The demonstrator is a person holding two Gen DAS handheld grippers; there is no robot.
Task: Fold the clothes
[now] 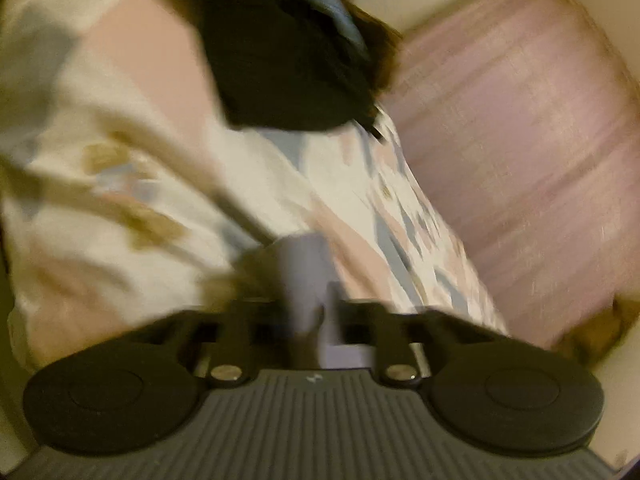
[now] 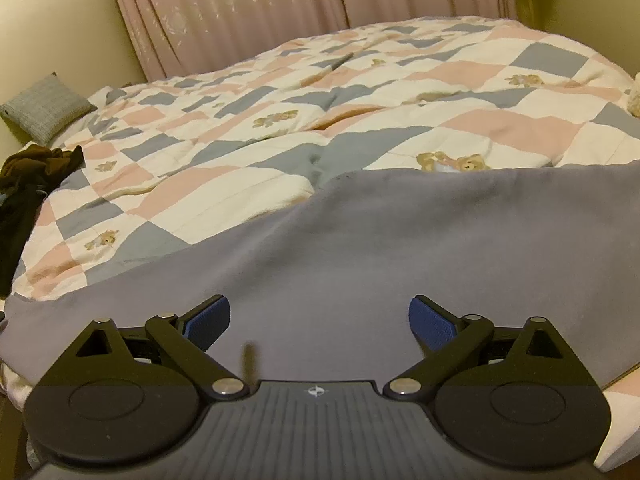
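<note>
A grey garment (image 2: 400, 240) lies spread flat over the near part of the bed. My right gripper (image 2: 320, 320) hovers just above its near edge, open, with its blue pads (image 2: 208, 320) wide apart and nothing between them. The left wrist view is heavily blurred by motion. In it my left gripper (image 1: 310, 312) has its fingers drawn together at the centre, shut on a bunched fold of the grey garment (image 1: 304, 264) that rises from between them. The quilt lies beneath.
A patchwork quilt (image 2: 280, 120) in pink, grey and cream covers the bed. A dark pile of clothes (image 2: 32, 172) sits at its left edge, also in the left wrist view as dark clothes (image 1: 288, 60). A grey cushion (image 2: 44, 108) and pink curtains (image 2: 240, 8) stand behind.
</note>
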